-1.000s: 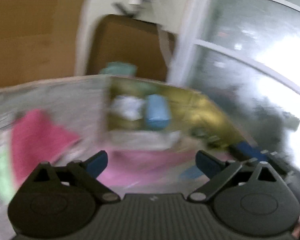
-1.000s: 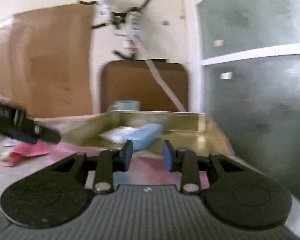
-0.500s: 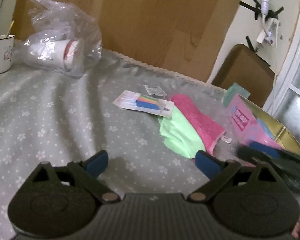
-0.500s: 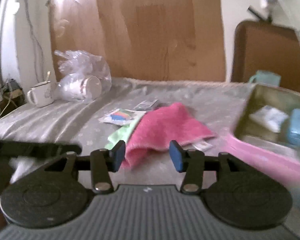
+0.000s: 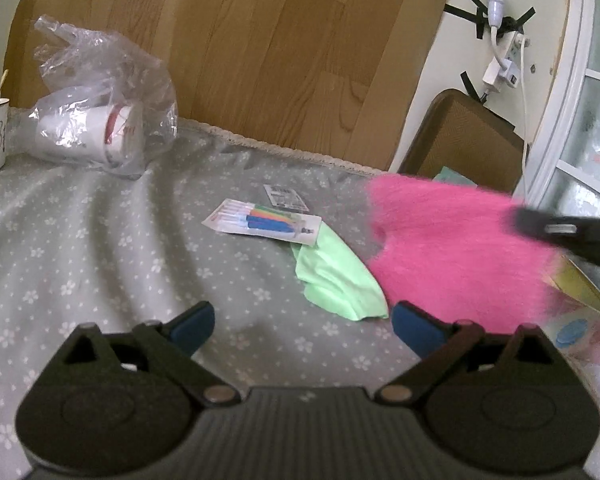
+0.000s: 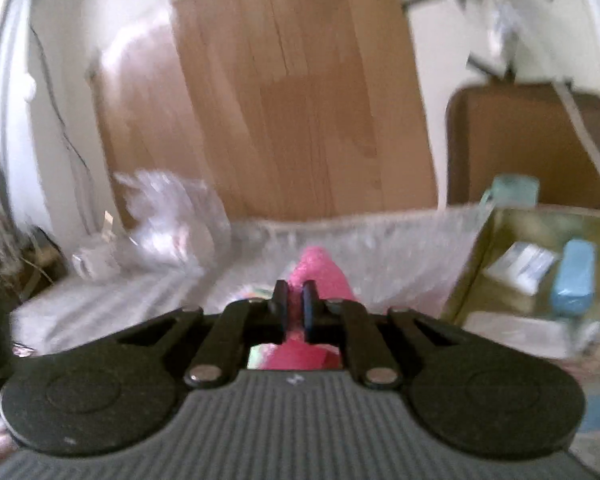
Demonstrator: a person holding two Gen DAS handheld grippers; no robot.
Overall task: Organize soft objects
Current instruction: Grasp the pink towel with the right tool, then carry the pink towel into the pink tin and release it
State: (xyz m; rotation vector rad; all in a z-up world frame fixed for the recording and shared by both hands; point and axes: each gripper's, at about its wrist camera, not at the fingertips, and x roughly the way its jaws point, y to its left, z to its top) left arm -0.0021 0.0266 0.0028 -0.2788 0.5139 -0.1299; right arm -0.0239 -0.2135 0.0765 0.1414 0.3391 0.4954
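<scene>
We have the pink towel pinched in our right tool; the left tool gapes, opening further, empty. Next, carry it right of the green cloth into the box.

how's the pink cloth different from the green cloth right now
The pink cloth is fluffy, larger and clamped in the shut right gripper, blurred; the green cloth is smooth, smaller and lies crumpled on the table, untouched, its far end under a pen pack. Both are soft.

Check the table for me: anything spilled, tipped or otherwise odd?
Nothing spilled. A paper cup lies on its side inside a crumpled plastic bag, and the pen pack overlaps the green cloth. Just untidy, not damaged.
</scene>
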